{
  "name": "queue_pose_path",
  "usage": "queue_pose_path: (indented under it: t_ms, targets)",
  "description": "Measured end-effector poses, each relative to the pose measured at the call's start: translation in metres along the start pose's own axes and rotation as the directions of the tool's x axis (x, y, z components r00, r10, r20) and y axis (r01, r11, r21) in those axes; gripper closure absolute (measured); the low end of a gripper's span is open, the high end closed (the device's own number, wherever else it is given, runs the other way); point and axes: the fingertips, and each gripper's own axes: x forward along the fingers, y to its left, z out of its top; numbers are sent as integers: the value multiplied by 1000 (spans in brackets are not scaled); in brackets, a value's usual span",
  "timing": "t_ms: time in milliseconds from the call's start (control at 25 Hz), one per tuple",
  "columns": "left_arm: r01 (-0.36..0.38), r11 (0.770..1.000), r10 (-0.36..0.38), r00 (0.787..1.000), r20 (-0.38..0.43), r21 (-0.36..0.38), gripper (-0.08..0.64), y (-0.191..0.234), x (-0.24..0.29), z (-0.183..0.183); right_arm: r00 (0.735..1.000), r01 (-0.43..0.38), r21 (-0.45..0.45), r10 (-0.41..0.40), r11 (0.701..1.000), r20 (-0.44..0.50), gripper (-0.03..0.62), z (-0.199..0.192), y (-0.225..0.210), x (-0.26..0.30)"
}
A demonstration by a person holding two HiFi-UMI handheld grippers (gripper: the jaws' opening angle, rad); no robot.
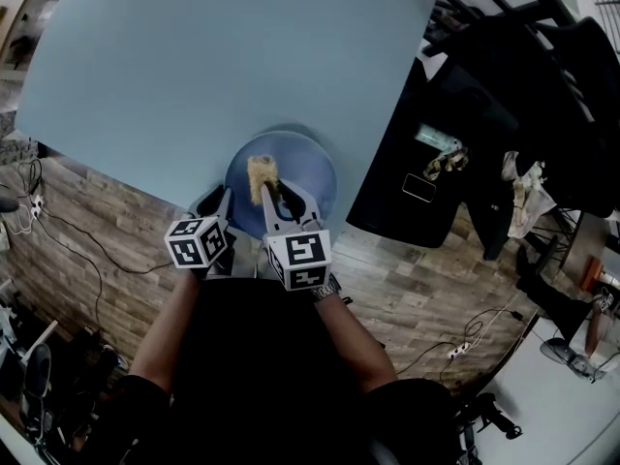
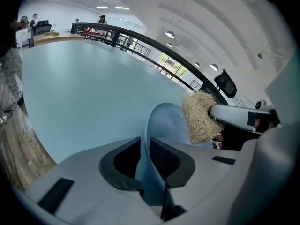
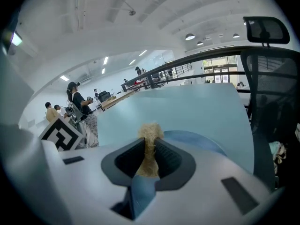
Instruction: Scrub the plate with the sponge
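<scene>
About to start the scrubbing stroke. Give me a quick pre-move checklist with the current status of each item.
1. Plate held: the left gripper is shut on the rim of the plate. Ok.
2. Sponge held: the right gripper is shut on the sponge. Ok.
3. Sponge over the plate face: ok in the head view.
4. Sponge actually pressing on the plate: cannot tell.
5. Plate fully resting on the table: cannot tell; it overlaps the table's near edge.
</scene>
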Motion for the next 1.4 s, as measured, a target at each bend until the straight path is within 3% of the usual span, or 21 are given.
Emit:
queue_pose_path:
  t_ms: [440,880,1400]
  targets:
    - [-68,998,68,998,-17,4,554,2,3,0,997,-49,-26,48,998,-55,527,-4,8,29]
    - [-90,996,89,996,-20,-27,555,5,2,-1,992,-54,-38,49,998,-120,527,-20,9,51]
    - [-101,995,101,995,-21,-8,555,6,4,0,993,-4,40,9,999,-122,528,-13,-17,60]
